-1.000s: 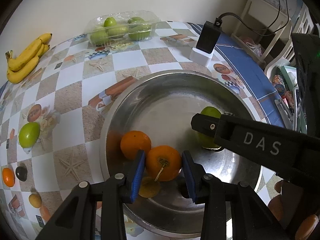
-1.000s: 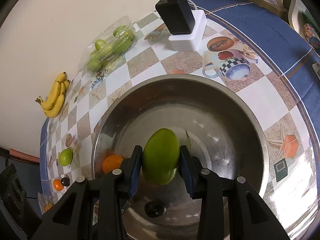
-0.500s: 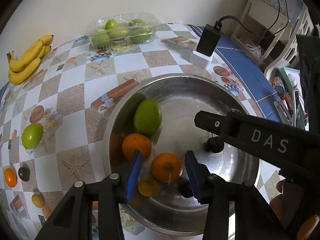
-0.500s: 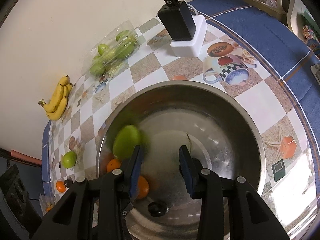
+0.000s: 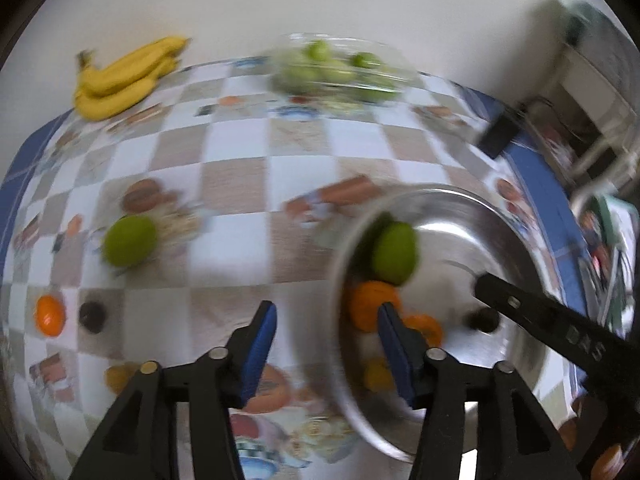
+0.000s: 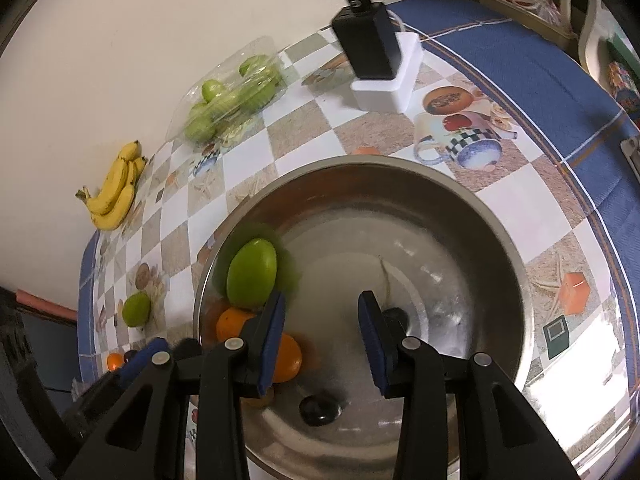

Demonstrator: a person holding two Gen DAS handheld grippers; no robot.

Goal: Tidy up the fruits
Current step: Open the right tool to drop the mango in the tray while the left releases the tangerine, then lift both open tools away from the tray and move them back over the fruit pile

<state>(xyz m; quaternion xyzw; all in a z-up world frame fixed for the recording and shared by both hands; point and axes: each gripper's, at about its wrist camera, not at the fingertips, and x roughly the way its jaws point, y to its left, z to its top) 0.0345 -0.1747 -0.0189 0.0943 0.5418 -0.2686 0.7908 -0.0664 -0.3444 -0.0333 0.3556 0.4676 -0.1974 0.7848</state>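
A steel bowl [image 5: 440,192] [image 6: 400,160] holds a green mango [image 5: 394,254] [image 6: 252,272], two oranges [image 5: 372,308] [image 6: 288,356], a small yellow fruit [image 5: 378,374] and a dark fruit [image 6: 320,408]. My left gripper [image 5: 326,344] hovers over the bowl's left rim. Its jaws are opening and no fruit is between them. My right gripper [image 6: 322,338] stands open and empty over the bowl's middle. Its black finger [image 5: 560,332] shows in the left wrist view. A green fruit [image 5: 128,240] [image 6: 136,308], a small orange [image 5: 50,316] and a dark fruit [image 5: 92,316] lie on the tablecloth to the left.
Bananas [image 5: 124,76] [image 6: 116,188] and a clear box of green fruit [image 5: 336,70] [image 6: 232,96] sit by the wall. A black charger on a white block [image 6: 380,60] stands behind the bowl. The table's blue edge [image 6: 560,80] curves round to the right.
My left gripper let go of the orange, widened and swung left to the bowl's rim. My right gripper released the green mango, which rolled to the bowl's left side.
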